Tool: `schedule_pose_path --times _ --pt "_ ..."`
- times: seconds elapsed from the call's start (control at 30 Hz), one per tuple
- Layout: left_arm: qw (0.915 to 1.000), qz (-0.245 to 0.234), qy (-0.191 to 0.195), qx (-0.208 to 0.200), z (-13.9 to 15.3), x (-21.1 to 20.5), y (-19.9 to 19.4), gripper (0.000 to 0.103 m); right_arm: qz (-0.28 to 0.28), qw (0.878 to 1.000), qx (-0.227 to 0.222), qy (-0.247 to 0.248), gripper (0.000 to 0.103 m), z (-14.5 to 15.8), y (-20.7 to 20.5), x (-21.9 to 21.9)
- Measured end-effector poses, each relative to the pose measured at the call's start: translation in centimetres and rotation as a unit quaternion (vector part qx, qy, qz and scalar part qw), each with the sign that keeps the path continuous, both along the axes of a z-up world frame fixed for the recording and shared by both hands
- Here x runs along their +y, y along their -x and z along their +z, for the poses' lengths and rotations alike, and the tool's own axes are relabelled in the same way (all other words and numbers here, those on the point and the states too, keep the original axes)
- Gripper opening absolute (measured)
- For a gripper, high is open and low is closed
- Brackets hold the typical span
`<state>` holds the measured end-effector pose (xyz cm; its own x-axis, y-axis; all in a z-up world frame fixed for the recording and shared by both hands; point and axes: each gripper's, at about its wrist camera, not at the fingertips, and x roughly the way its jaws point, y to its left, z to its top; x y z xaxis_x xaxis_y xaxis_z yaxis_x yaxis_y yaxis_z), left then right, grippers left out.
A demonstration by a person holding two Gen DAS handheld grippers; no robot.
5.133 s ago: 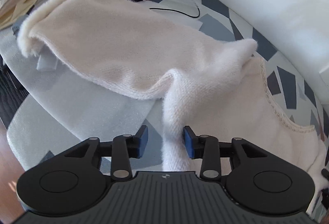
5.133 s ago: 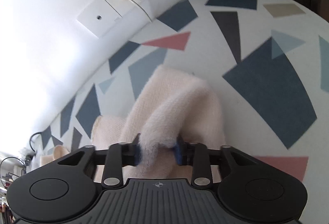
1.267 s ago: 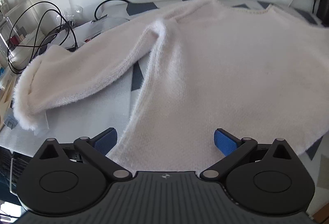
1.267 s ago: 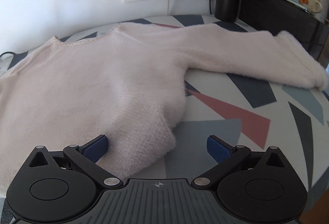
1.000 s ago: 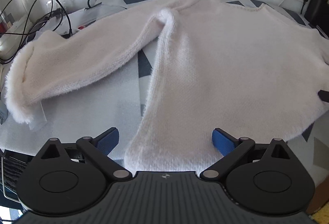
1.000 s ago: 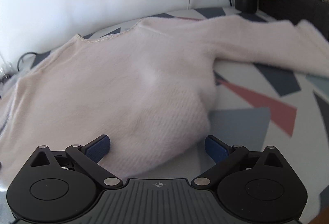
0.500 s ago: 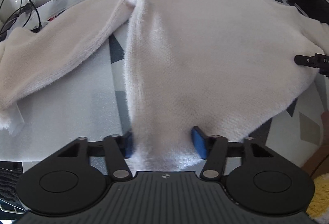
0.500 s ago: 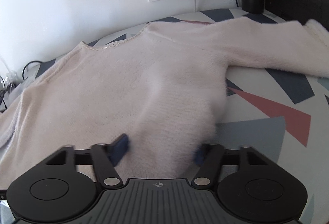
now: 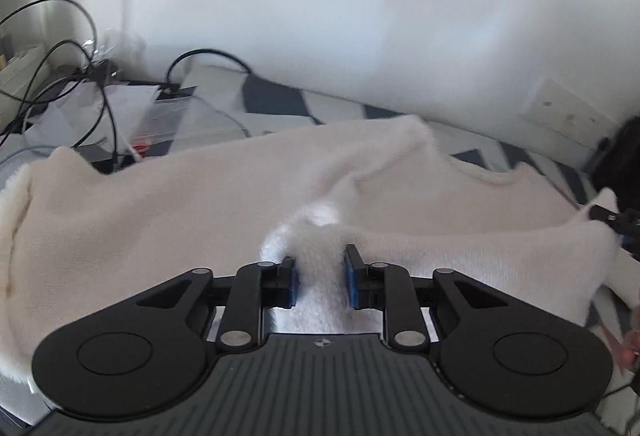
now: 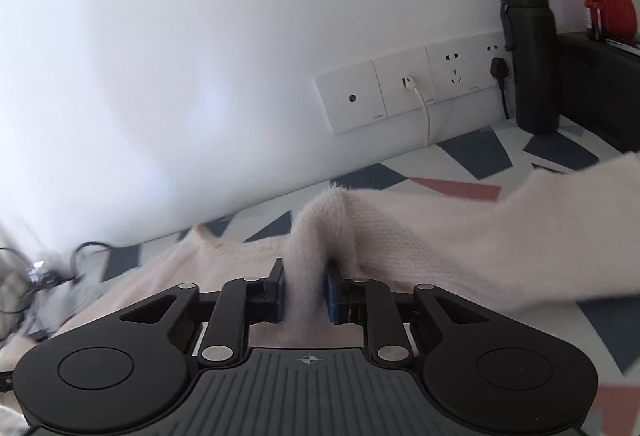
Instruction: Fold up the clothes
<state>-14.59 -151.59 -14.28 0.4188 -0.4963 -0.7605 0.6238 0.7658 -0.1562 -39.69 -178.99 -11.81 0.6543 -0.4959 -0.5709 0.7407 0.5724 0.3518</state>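
White wall and a desk [image 10: 472, 156] patterned with coloured triangles form the setting. Left gripper [image 9: 320, 278] and right gripper [image 10: 305, 292] each pinch a bunch of the cream fuzzy sweater's [image 9: 160, 204] hem; the left's jaws are easing apart, the right's tightening, cloth between both. Step in hand, apparently: carrying the hem toward the neckline at 12 o'clock. Next, both should travel evenly, then release. One sleeve [image 10: 540, 212] trails toward 3 o'clock.

A white wall [image 10: 200, 56] with socket plates [image 10: 412, 88] rises behind the triangle-patterned tabletop [image 10: 476, 152].
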Motion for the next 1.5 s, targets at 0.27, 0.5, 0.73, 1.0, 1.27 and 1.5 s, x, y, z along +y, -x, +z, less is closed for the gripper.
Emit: schedule_pose_path --times 0.27,0.5,0.73,1.0,1.27,1.5 --pt "0.9995 -0.020 -0.012 0.020 -3.1 0.0 0.1 0.052 -0.032 0.999 0.004 -0.032 0.068 -1.4 1.8 0.1" --pt "0.9985 -0.009 0.021 0.050 -3.0 1.3 0.3 0.057 -0.070 0.994 0.043 -0.076 0.065 -5.0 5.0 1.0" --pt "0.9990 -0.042 0.014 0.007 -1.9 4.0 3.1 0.077 -0.069 0.994 0.079 -0.026 0.057 -6.4 3.2 0.0" --pt "0.9902 -0.049 -0.055 -0.119 -3.3 2.6 6.0 0.078 -0.062 0.995 0.079 0.024 0.012 -6.1 1.0 0.8" --pt "0.9898 -0.035 -0.055 -0.127 -4.1 2.6 4.9 0.078 -0.065 0.995 0.076 0.000 0.031 -7.2 0.3 -0.8" --pt "0.9868 -0.018 -0.023 -0.159 -2.7 3.4 4.7 0.077 -0.073 0.995 0.069 -0.026 0.015 -7.4 -0.3 -2.0"
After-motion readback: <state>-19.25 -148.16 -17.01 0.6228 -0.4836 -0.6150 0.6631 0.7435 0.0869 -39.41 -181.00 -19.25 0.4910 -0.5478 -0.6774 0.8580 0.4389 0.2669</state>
